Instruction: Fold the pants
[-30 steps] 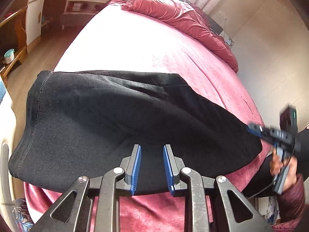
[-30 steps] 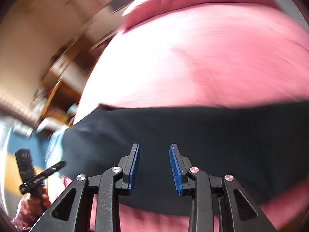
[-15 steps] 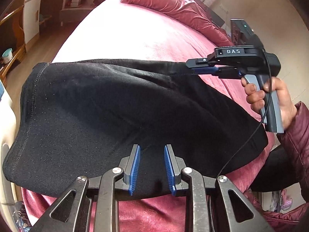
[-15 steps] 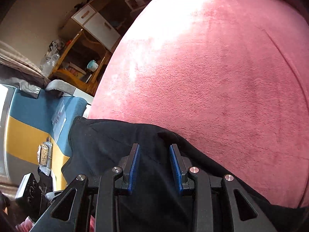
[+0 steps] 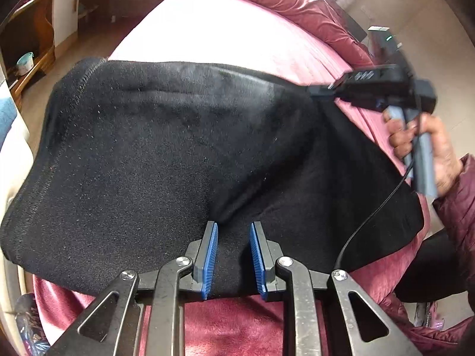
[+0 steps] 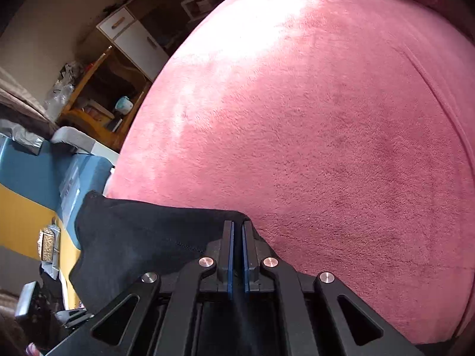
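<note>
Black pants (image 5: 166, 154) lie across the near part of a pink bed (image 5: 225, 35). My left gripper (image 5: 233, 231) is open, its blue pads astride the near edge of the cloth without pinching it. My right gripper (image 6: 237, 228) is shut on the far edge of the pants (image 6: 142, 237) and lifts it off the bed. The right gripper also shows in the left wrist view (image 5: 314, 91), clamped on that far edge, with the cloth pulled into a ridge under it.
A bunched pink duvet (image 5: 297, 3) lies at the head of the bed. A wooden shelf with a small cup (image 6: 123, 103) and a white cabinet (image 6: 133, 38) stand beside the bed. A blue and yellow box (image 6: 32, 178) stands at the foot.
My right gripper has closed on the far edge of the pants and raised it; the cloth now tents toward it. My left gripper stays open at the near edge.
</note>
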`<state>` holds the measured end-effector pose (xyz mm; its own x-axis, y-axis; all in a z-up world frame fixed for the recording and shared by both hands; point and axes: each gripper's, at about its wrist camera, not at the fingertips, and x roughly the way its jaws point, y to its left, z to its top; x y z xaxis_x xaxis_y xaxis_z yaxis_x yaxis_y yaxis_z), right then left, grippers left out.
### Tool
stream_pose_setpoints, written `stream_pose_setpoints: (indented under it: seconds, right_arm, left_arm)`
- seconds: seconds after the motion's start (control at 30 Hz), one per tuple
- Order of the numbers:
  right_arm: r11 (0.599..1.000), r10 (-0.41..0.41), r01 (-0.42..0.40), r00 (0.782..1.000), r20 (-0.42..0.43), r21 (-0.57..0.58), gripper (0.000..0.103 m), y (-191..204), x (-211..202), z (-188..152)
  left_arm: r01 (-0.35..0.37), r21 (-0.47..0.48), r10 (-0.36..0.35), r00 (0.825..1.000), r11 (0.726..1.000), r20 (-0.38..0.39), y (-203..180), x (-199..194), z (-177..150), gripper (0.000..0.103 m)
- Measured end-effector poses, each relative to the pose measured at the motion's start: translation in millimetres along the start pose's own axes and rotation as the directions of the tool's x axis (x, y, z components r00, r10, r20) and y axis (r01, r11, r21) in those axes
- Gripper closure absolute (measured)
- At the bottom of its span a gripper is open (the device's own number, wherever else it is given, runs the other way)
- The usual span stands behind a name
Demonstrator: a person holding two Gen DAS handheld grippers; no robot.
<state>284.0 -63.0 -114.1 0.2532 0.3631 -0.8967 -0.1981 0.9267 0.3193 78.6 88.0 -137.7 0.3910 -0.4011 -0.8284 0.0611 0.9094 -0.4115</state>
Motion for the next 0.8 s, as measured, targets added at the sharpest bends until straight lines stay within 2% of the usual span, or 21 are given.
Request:
stream_pose_setpoints:
  seconds: [0.1, 0.2, 0.27, 0.33, 0.37, 0.47, 0.53, 0.67, 0.8]
  right_arm:
    - [1.000, -0.002, 0.002, 1.000, 0.014, 0.014, 0.097, 0, -1, -2]
    - [1.000, -0.004, 0.003, 0.999, 0.040, 0.022, 0.091, 2, -12, -2]
    - [0.999, -0.010, 0.007, 0.996, 0.087, 0.035, 0.067, 3, -30, -4]
    - [0.998, 0.004, -0.012, 0.990, 0.142, 0.056, 0.056, 4, -50, -11]
    - [0.998, 0.012, -0.022, 0.986, 0.164, 0.057, 0.056, 5, -62, -16]
    - [0.998, 0.042, -0.049, 0.978, 0.202, 0.030, 0.056, 14, -83, -36]
    - [0.998, 0.057, -0.059, 0.978, 0.199, 0.003, 0.056, 24, -91, -54]
    - [0.998, 0.048, -0.041, 0.986, 0.160, -0.047, 0.056, 39, -91, -97]
    - [0.998, 0.045, -0.041, 0.994, 0.100, -0.045, 0.056, 42, -73, -134]
  left_arm:
    - [0.058, -0.060, -0.056, 0.998, 0.997, 0.038, 12, -18, 4, 0.077]
    - [0.100, -0.162, -0.082, 0.990, 0.982, 0.115, 38, -48, 11, 0.072]
    - [0.080, -0.225, -0.040, 0.984, 0.971, 0.175, 62, -73, 15, 0.072]
    - [0.059, -0.285, 0.005, 0.976, 0.957, 0.218, 88, -97, 17, 0.070]
    - [0.042, -0.313, 0.030, 0.974, 0.949, 0.222, 100, -106, 17, 0.068]
    - [-0.012, -0.386, 0.097, 0.974, 0.922, 0.203, 131, -121, 11, 0.068]
    - [-0.025, -0.433, 0.110, 0.979, 0.901, 0.172, 148, -119, 7, 0.068]
    - [0.011, -0.505, 0.059, 0.991, 0.863, 0.124, 166, -109, -10, 0.068]
    - [0.008, -0.533, 0.040, 0.996, 0.846, 0.079, 164, -94, -25, 0.068]
